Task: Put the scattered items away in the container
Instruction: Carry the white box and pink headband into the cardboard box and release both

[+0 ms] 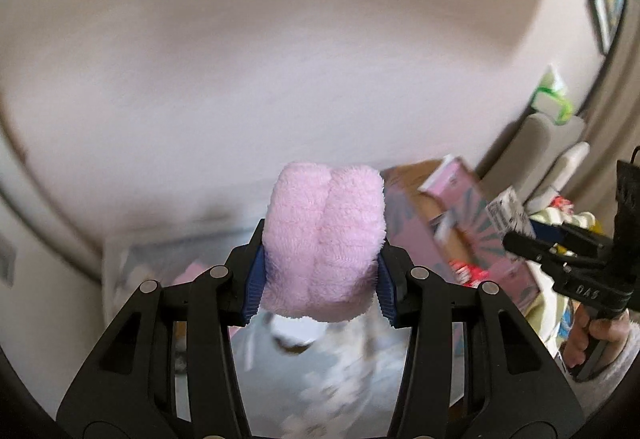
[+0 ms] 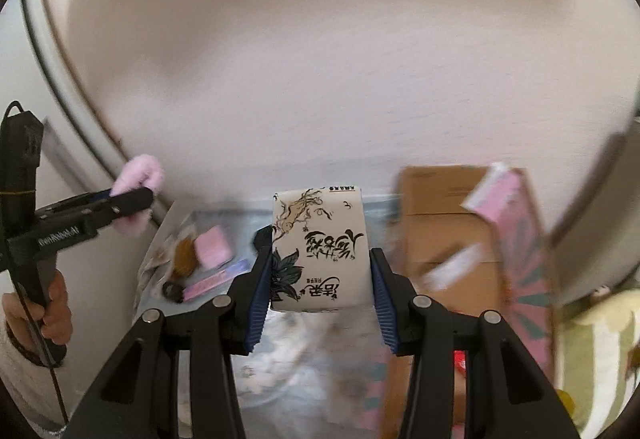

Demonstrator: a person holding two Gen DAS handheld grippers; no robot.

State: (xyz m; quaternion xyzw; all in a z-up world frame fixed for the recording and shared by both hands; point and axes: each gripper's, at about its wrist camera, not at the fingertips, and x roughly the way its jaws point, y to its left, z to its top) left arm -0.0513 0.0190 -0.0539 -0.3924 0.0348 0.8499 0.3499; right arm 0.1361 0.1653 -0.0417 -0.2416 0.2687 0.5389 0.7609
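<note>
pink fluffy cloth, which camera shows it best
The left wrist view: the pink fluffy cloth fills the centre, clamped in the left gripper, its pile sharp. The right wrist view shows only a small blurred tuft at the left edge, partly hidden by that gripper's fingers.

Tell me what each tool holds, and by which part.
Left tool grips the pink plush across its lower sides. Right tool grips the white pack by its two side edges.

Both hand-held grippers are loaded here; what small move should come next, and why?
Probably carry the right hand-held gripper rightward over the open cardboard box and release: it clamps the tissue pack in the air, beside the box, not above it.
</note>
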